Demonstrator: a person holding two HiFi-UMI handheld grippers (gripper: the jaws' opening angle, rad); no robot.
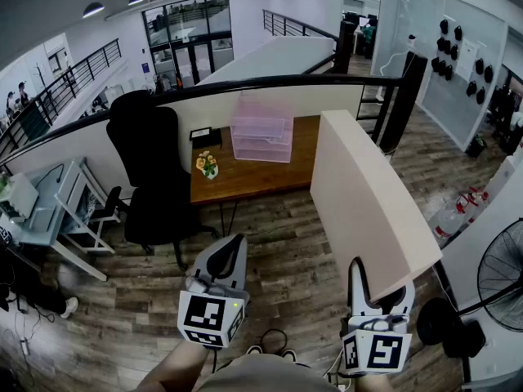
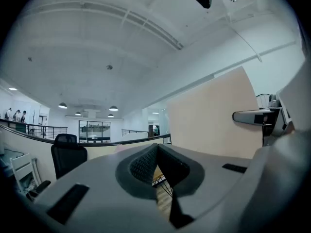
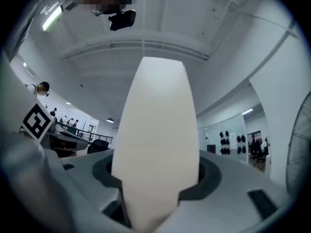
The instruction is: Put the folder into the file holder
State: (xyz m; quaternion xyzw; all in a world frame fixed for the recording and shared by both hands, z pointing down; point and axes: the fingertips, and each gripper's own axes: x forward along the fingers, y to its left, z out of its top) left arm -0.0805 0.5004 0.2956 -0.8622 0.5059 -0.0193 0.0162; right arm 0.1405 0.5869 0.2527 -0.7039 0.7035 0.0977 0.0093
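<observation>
A large cream folder (image 1: 368, 194) stands tilted up at my right, with my right gripper (image 1: 377, 294) shut on its near lower edge. In the right gripper view the folder (image 3: 155, 120) fills the gap between the jaws of that gripper (image 3: 155, 188). My left gripper (image 1: 231, 250) is shut and empty, held low at the left of the folder and apart from it; in its own view the gripper (image 2: 156, 153) has its jaws meeting. The pink see-through file holder (image 1: 261, 131) stands on the far wooden desk (image 1: 245, 182), well ahead of both grippers.
A black office chair (image 1: 151, 170) stands left of the desk. A small flower ornament (image 1: 207, 164) and a black item (image 1: 204, 135) lie on the desk. A curved partition (image 1: 270, 84) backs it. A fan (image 1: 502, 284) stands at right, a white cart (image 1: 73, 211) at left.
</observation>
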